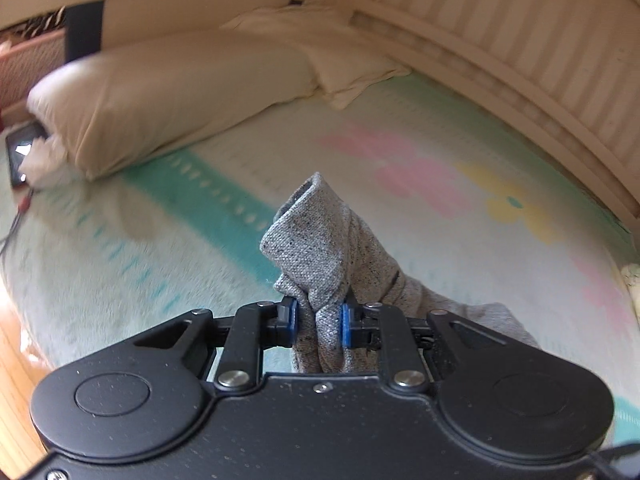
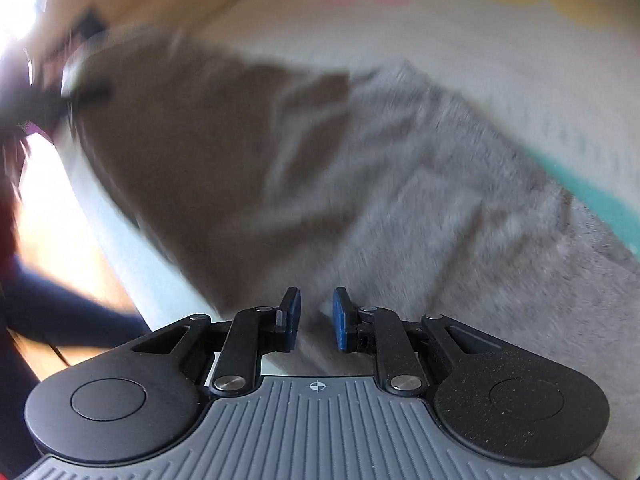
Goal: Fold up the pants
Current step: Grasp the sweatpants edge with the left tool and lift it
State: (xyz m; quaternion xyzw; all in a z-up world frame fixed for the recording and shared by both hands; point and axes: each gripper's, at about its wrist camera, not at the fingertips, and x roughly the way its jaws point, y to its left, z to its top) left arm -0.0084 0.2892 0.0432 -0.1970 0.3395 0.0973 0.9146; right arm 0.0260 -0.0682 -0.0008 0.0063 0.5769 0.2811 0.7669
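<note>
The grey knit pants (image 1: pixel 320 240) rise in a bunched fold between the blue pads of my left gripper (image 1: pixel 318 322), which is shut on them above the bed. In the right wrist view the pants (image 2: pixel 440 200) spread blurred across the sheet, and their far left part is lifted and in shadow. My right gripper (image 2: pixel 317 318) points steeply down at the near edge of the cloth. Grey fabric runs up between its narrowly spaced pads, so it appears shut on the pants.
The bed sheet (image 1: pixel 400 152) is pale with a teal stripe and pink and yellow flowers. A cream pillow (image 1: pixel 160 100) lies at the far left, a striped bed rail (image 1: pixel 520 48) curves along the right, and a dark device (image 1: pixel 20 152) sits by the pillow. A person's dark sleeve (image 2: pixel 60 312) shows at the left.
</note>
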